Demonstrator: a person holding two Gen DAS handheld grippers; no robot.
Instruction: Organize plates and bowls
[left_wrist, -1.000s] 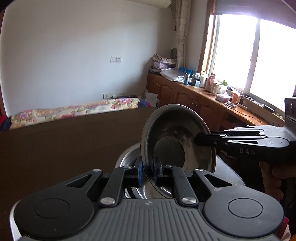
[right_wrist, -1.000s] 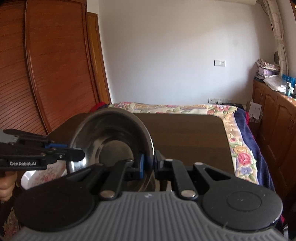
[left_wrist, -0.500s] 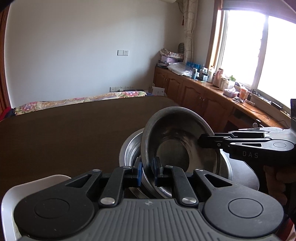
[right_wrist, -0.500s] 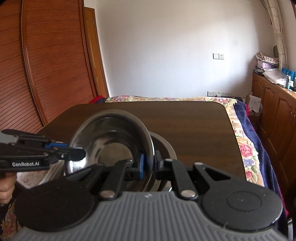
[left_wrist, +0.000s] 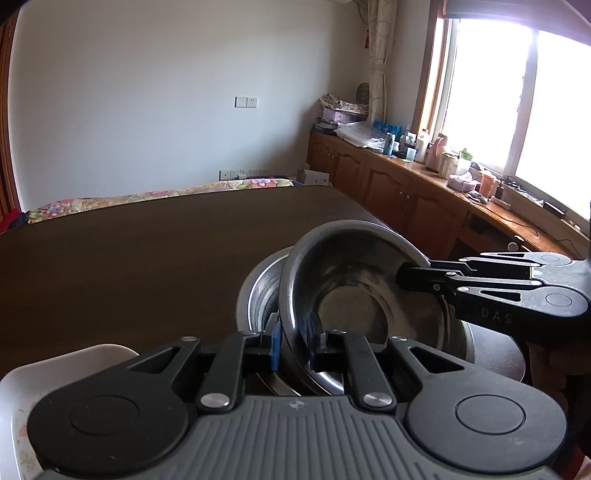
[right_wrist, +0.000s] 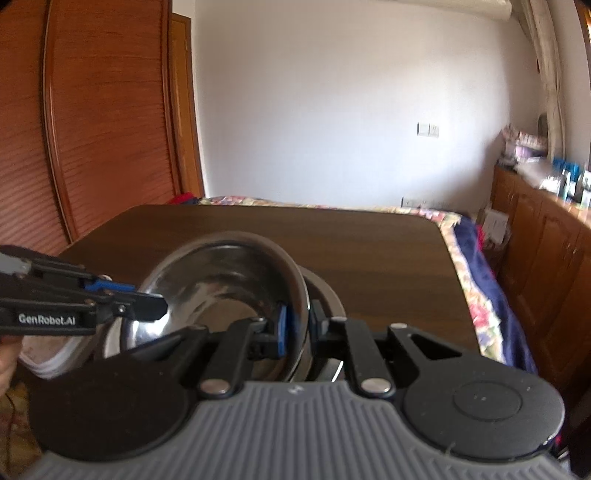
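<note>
While both the left gripper (left_wrist: 294, 341) and right gripper (right_wrist: 296, 326) clamp the steel bowl's (left_wrist: 354, 299) rim, nesting it into the lower bowl (left_wrist: 258, 291) seems underway, calling for level lowering before release.

The left gripper (left_wrist: 294, 341) has its two fingers drawn close, blue pads (left_wrist: 275, 345) pinching a thin metal rim between them. The right gripper (right_wrist: 295, 330) does the same, its blue pad (right_wrist: 281, 332) inside the rim and its other finger outside. Each gripper reaches in from the other's side: the right one comes in level from the right of the left gripper, and the left one from the left of the right gripper, fingertips pointing inward. Part of a hand (right_wrist: 5, 363) shows below the left gripper's body.
</note>
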